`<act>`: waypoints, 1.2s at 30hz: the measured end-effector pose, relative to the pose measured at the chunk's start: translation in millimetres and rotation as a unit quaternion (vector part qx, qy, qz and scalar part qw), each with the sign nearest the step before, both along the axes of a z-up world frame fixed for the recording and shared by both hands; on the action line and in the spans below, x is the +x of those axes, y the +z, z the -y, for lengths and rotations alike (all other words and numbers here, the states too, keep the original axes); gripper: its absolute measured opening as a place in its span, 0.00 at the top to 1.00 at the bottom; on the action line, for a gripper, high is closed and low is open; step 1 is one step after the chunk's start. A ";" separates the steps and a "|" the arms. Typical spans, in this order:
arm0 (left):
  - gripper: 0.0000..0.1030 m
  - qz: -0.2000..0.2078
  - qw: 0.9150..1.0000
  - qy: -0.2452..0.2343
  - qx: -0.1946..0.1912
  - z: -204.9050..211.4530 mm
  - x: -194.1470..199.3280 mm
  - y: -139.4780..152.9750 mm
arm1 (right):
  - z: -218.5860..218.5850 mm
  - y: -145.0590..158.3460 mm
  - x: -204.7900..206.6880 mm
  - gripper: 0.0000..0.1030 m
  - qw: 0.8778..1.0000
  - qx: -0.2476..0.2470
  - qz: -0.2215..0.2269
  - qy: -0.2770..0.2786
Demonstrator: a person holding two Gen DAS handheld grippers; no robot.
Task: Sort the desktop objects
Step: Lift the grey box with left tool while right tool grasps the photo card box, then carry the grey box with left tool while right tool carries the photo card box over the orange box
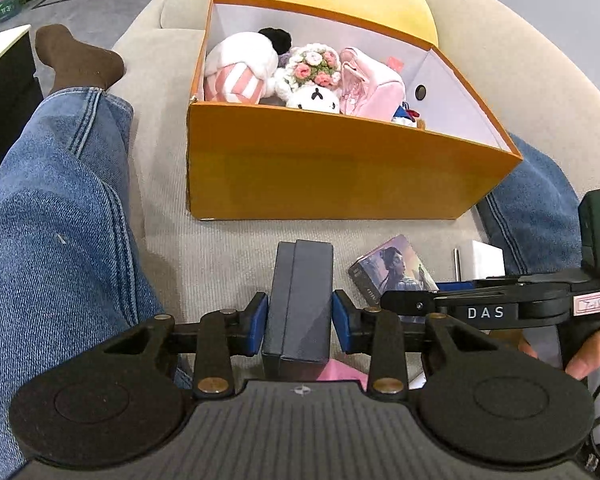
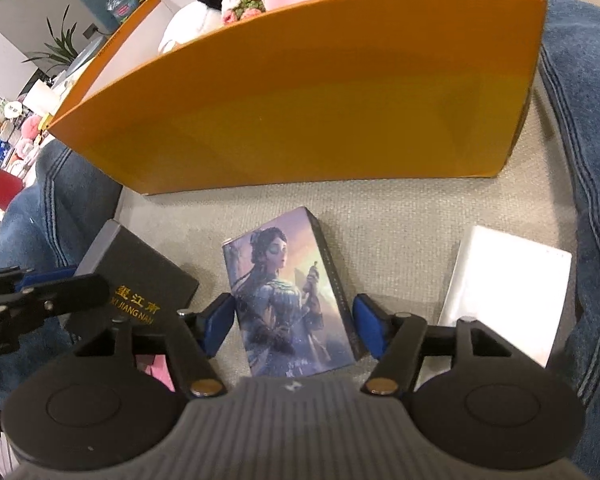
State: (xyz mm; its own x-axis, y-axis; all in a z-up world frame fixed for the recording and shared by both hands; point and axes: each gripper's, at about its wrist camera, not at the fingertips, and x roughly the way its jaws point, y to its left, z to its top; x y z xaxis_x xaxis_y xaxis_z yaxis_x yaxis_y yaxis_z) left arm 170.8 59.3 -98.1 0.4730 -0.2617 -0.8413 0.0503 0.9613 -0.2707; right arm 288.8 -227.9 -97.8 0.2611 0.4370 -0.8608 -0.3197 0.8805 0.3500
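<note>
A: Left gripper (image 1: 300, 322) has the dark box (image 1: 298, 300) between its blue pads (image 1: 259, 328), edge up, and both pads look pressed to its sides. That one's gripped, I'd say.

B: And the right gripper (image 2: 294, 326)?

A: Straddling the illustrated card box (image 2: 290, 296), which lies flat on the beige cushion (image 2: 400, 216). Jaws are wide, a sliver of gap on each side, so nothing held there yet.

B: So we're mid-sort, small boxes next?

A: Looks that way. The orange box (image 1: 332, 172) sits just beyond, already loaded with plush toys (image 1: 300, 76) (whether the boxes belong in there, I can't tell). A white box (image 2: 504, 292) waits to the right, untouched.

B: Next move?

A: The right jaws need to close squarely on the card box's long edges, then lift clear of the orange wall. The left must keep its box from twisting; it's slim and could pivot.
</note>
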 end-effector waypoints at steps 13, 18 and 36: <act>0.62 -0.004 1.000 0.008 -0.014 0.4 -1.6 -4.8 | 0.6 14.3 -6.4 0.71 0.996 0.075 -0.038 -0.004; 0.62 -0.004 1.000 0.015 -0.021 -0.7 0.1 -6.1 | -7.7 17.8 -7.6 0.71 0.996 0.085 -0.022 -0.007; 0.63 0.017 1.000 0.024 0.009 2.7 -6.0 1.6 | -29.8 32.0 -13.0 0.77 0.998 0.049 0.038 0.032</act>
State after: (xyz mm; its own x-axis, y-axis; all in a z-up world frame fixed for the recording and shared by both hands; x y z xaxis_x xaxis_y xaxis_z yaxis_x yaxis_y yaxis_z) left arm 164.8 56.7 -96.5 0.5137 -0.2229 -0.8285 0.0126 0.9675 -0.2525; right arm 275.8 -198.0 -65.8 0.2927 0.5353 -0.7923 -0.4028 0.8205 0.4055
